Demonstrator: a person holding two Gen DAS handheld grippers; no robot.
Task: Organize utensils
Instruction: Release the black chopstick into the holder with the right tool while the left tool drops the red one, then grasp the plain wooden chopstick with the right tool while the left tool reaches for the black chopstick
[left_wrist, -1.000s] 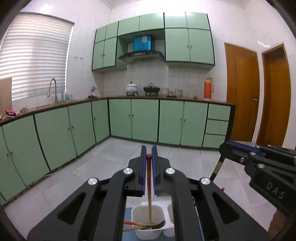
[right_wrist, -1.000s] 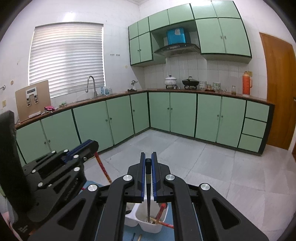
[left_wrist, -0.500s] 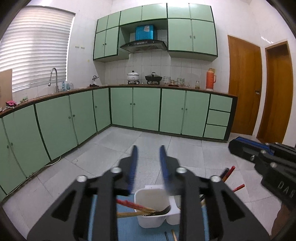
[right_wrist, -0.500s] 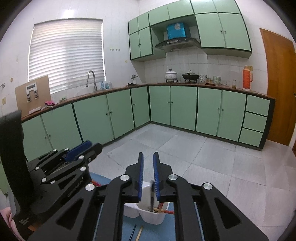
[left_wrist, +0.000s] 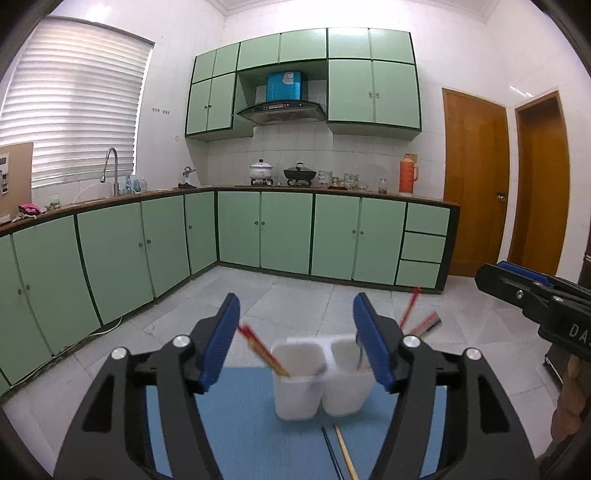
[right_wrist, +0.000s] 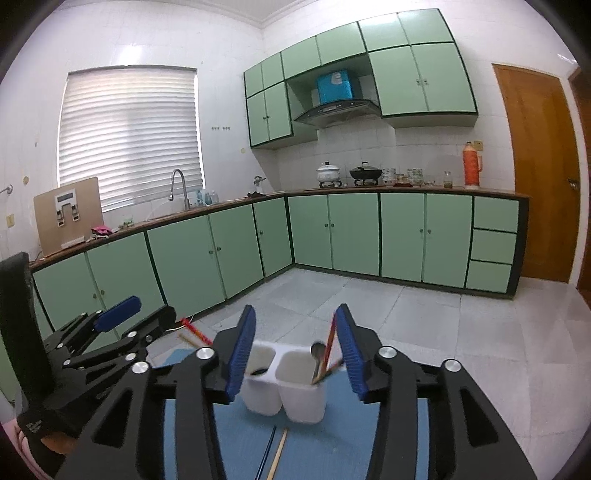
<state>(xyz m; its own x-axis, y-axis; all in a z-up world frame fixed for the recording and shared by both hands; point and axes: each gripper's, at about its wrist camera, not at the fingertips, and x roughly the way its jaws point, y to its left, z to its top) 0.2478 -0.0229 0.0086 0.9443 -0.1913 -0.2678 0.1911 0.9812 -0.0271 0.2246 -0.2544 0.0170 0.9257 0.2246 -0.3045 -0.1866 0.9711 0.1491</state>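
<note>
both tools (left_wrist: 295, 341) (right_wrist: 293, 347) spread, empty; only right view shows spoon (right_wrist: 317, 350) in holder (right_wrist: 301, 398).

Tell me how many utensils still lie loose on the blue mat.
2: a dark chopstick and a wooden chopstick, side by side just in front of the white holder. Gripper bodies may hide more.

Holder (left_wrist: 319, 384) & red chopsticks (left_wrist: 263, 350) were motion-blurred; loose chopsticks (left_wrist: 343, 456) ran off btm edge.

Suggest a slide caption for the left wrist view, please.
Open left gripper above white two-compartment holder on blue mat.
</note>
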